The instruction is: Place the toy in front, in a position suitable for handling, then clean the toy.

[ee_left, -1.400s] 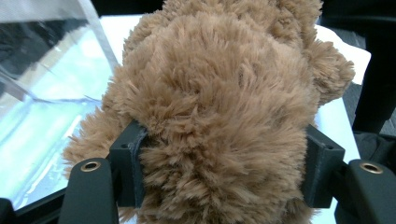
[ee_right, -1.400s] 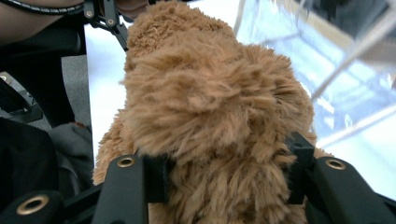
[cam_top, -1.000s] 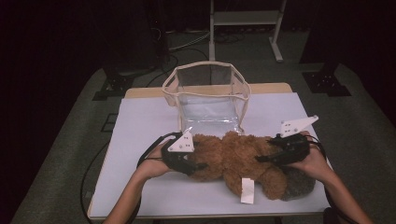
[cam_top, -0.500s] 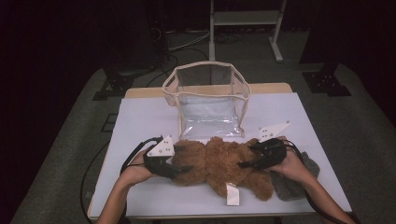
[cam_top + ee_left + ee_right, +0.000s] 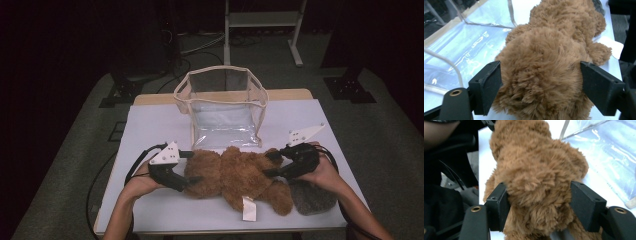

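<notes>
A brown plush bear [image 5: 235, 175] lies on its side across the near part of the white bench [image 5: 150, 125], just in front of a clear bag [image 5: 222, 107] that stands open-topped behind it. A white tag [image 5: 248, 208] hangs from the bear toward the near edge, and a grey plush [image 5: 312, 197] lies at its right end, under the person's right hand. The left gripper [image 5: 192, 167] sits at the bear's left end; in the left gripper view its jaws stand on either side of a rounded fur mass [image 5: 541, 75], edges touching the pile, and they have just been opening with the bear between them. The right gripper [image 5: 270, 164] is at the bear's right end; in the right gripper view its jaws flank the fur [image 5: 539, 192] the same way, fairly wide, and have also just been opening. Whether either gripper's pads press the plush or merely brush it I cannot tell.
</notes>
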`<state>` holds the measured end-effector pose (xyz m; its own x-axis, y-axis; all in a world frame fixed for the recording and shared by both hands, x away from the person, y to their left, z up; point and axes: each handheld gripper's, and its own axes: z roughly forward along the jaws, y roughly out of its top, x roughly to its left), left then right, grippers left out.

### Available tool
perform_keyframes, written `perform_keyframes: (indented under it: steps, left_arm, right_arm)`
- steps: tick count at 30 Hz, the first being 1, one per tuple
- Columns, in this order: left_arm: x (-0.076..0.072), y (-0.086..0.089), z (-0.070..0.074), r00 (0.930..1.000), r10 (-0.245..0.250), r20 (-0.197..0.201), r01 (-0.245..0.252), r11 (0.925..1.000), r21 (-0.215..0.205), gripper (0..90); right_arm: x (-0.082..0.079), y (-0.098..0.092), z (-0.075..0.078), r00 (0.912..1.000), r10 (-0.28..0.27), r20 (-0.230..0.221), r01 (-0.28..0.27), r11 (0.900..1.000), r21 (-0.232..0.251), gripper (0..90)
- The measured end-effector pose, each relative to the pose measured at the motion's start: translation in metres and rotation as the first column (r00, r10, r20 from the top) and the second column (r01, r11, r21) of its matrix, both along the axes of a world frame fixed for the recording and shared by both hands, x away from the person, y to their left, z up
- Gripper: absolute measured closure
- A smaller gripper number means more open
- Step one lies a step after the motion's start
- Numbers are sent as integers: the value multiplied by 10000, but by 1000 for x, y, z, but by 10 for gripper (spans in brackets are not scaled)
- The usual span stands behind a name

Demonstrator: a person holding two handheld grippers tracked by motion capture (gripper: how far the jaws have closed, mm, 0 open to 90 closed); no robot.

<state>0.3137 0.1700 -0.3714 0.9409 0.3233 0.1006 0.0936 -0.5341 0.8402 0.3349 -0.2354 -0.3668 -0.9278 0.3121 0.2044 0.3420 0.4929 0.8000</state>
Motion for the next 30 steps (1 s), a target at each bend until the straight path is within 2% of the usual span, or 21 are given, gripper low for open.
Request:
perform_keyframes:
  steps: [8,19,24,30]
  left_arm:
    - [-2,12,4,9993,377,-30,-377,9991,-208,90]
    - [-4,29,8,9966,825,1,-824,9961,-303,62]
    - [-4,31,7,9964,848,-41,-849,9962,-211,45]
    - [-6,32,8,9964,842,-52,-843,9963,-194,41]
  right_arm:
    - [11,-9,24,9997,-245,12,245,9997,-62,354]
    - [39,-1,45,9991,-420,52,422,9985,-338,378]
    - [46,4,48,9992,-400,51,401,9983,-432,375]
    - [50,9,44,9994,-337,-34,334,9980,-538,372]
